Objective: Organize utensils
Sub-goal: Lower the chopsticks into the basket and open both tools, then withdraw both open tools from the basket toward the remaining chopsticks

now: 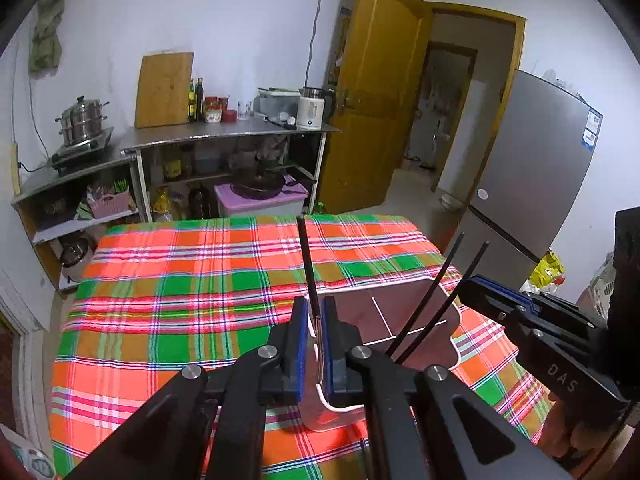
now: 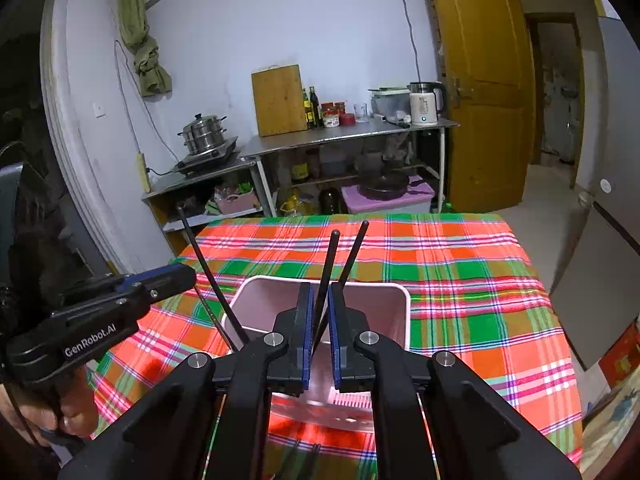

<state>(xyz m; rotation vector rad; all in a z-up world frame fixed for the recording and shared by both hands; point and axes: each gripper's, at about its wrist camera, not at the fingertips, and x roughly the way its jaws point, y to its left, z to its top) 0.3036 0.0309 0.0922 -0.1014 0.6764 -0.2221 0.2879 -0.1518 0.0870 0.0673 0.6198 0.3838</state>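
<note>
A pink bin [image 2: 396, 300] with white dividers stands on the plaid tablecloth [image 1: 180, 280]. My left gripper [image 1: 314, 308] is shut on one black chopstick [image 1: 306, 256], which points up and away with its lower end over the bin [image 1: 400, 312]. In the right wrist view this gripper [image 2: 188, 274] comes in from the left, the chopstick [image 2: 208, 276] slanting down into the bin. My right gripper [image 2: 320, 292] hangs over the bin. Two black chopsticks [image 2: 330, 264] stand loosely between its blue pads and fan apart, with a gap beside them. They lean in the bin [image 1: 440, 284].
Steel shelves [image 1: 224, 132] with a steamer pot, bottles, a kettle and a cutting board line the back wall. A wooden door [image 1: 376, 92] stands open at the back right, with a grey fridge [image 1: 532, 168] beside the table. A hand [image 2: 40, 412] grips the left handle.
</note>
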